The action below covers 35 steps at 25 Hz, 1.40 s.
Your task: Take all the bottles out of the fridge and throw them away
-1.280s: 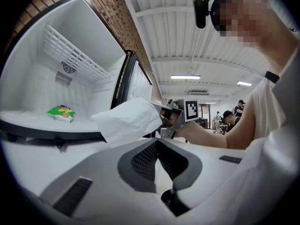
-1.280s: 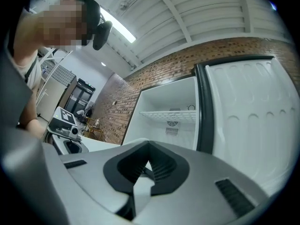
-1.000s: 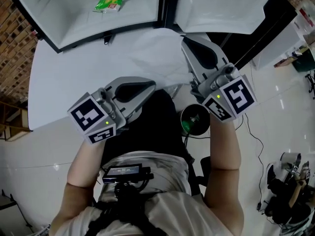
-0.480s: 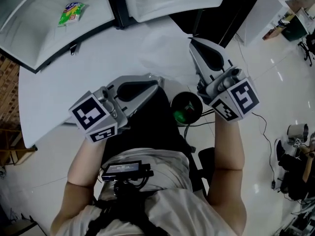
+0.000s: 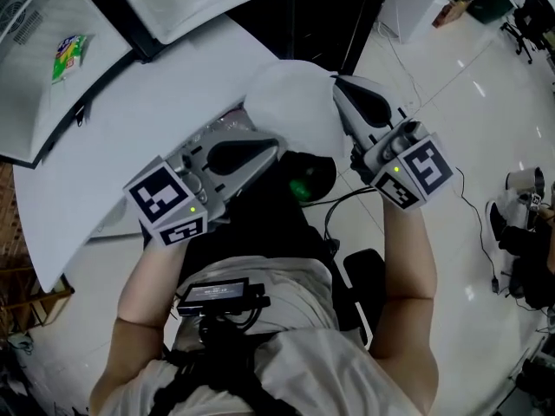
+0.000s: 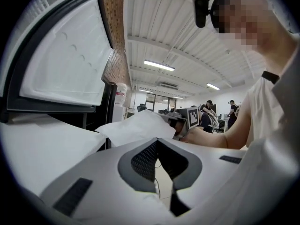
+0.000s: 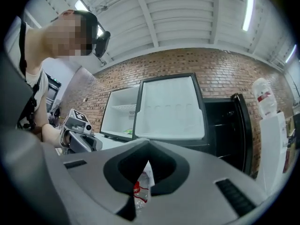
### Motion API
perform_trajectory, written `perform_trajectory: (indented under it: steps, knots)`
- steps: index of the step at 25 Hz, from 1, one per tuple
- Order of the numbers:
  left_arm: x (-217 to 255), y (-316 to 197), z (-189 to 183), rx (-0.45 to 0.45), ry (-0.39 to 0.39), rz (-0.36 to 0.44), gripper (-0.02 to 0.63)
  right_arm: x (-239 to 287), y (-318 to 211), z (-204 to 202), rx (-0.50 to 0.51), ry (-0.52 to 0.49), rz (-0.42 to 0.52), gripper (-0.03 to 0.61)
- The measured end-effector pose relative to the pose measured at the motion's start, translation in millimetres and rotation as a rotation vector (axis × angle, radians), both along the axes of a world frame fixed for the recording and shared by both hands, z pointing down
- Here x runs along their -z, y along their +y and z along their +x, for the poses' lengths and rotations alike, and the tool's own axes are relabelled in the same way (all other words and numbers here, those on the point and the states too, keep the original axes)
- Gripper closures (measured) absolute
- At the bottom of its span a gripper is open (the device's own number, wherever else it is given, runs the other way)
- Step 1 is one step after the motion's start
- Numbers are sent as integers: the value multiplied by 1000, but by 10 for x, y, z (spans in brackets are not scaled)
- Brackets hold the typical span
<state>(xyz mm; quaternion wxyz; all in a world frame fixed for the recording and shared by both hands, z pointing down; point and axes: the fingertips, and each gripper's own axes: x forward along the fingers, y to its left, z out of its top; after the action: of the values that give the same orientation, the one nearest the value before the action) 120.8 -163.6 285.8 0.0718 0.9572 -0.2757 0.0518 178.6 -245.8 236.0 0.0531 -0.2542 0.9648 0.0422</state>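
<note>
since a second ago the open fridge doors (image 5: 52, 85) and the green packet (image 5: 68, 55) on one of them have slid from the top middle of the head view to its upper left corner. the white bag (image 5: 290, 102), which lay wholly over the white table (image 5: 113, 172), now juts past the table's far edge and keeps its place between the two grippers.

head view: the left forearm (image 5: 147, 284) and right forearm (image 5: 408, 267) both reach forward from the body, bent at the elbow, with the marker cubes facing up. the left gripper (image 5: 276, 143) lies low over the table's near edge and points away and to the right, its tips near the bag's near side. the right gripper (image 5: 336, 80) points away and a little to the left, its tips at the bag's right edge.

left gripper view: the jaws are closed, tips meeting, with nothing between them. the floor (image 6: 161, 172) and a thin cable (image 6: 156, 187) show through the gap behind the tips. beyond them the bag rises in a peak, and its far end runs to the right gripper.

right gripper view: the jaws are pressed together, with a strip of the bag's white film in the slit between them. through the gap below the tips shows a clear bottle (image 7: 138, 192) with a red label, just beside that film. ahead, the fridge (image 7: 168, 107) stands against a brick wall (image 7: 211, 64) with its doors swung open. the left gripper shows at the left edge.
</note>
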Motion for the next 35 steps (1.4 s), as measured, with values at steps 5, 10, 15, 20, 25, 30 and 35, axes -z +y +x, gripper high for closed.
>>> perform_trajectory:
  steps: [5,10,15,20,25,30,35]
  knots:
    - [-139,10,156,-51,-10,-32,600,-330,7,168,-27,29,-58,575]
    - [-360,-72,344,-94,-26,-70,601,-735,-69,301,-9,54,-118,575]
    - [-586,-127,384,-104,-47,-98,600,-1154,-89,295,19,119,-161,575]
    - [-812,-144,407,-114,-86,-119,600,-1663,-77,216,26,249,-179,575]
    - [-1006,-114,441,-132,-118,-148,600,-2155,-22,179,44,335,-241,575]
    - [-1107,-161,441,-128,-116,-178,600,-2724,-4,175,71,458,-291,575]
    - [-1136,-192,460,-133,-119,-193,600,-3207,43,185,82,526,-380,575]
